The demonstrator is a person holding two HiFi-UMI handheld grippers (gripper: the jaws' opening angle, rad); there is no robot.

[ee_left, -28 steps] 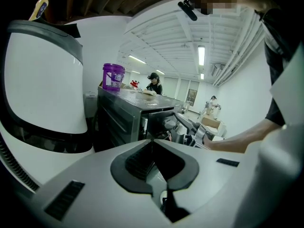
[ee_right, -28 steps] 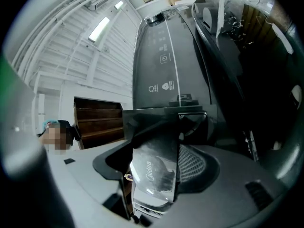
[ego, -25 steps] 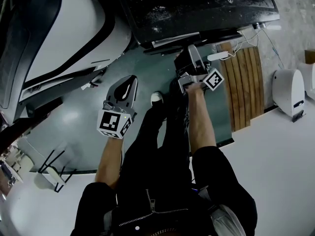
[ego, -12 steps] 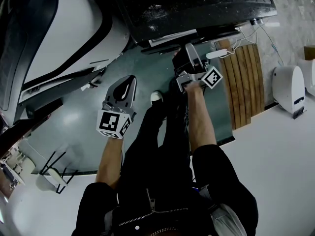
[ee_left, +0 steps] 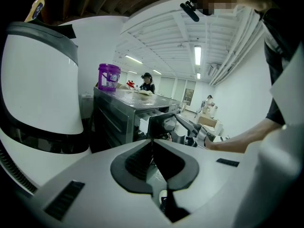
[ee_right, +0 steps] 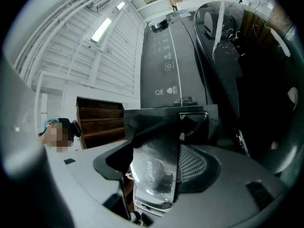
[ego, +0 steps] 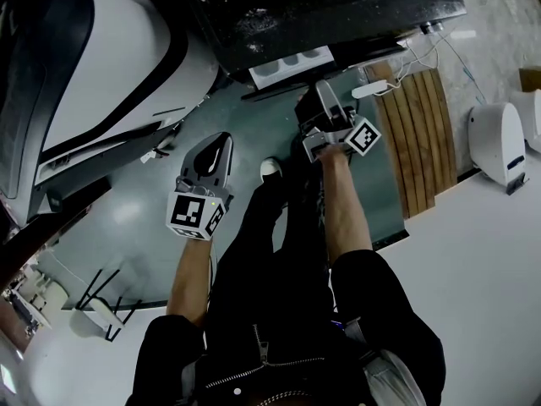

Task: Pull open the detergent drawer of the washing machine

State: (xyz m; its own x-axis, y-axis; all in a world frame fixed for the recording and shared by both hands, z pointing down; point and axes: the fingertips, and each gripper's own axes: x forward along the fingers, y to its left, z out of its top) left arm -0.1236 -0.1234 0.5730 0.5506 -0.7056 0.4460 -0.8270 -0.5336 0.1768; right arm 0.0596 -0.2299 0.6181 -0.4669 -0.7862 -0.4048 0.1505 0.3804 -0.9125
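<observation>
White drawer (ego: 292, 66), partly out, is clamped endwise by the nearer right tool (ego: 325, 96); the closed left tool (ego: 220, 142) is held aside.

purple bucket (ee_left: 109, 76), wooden slatted board (ego: 420, 142)

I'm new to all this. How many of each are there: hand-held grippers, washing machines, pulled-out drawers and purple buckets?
Grippers: 2 (left gripper, right gripper)
Washing machine: 1
Drawer: 1
Purple bucket: 1
Total: 5
</observation>
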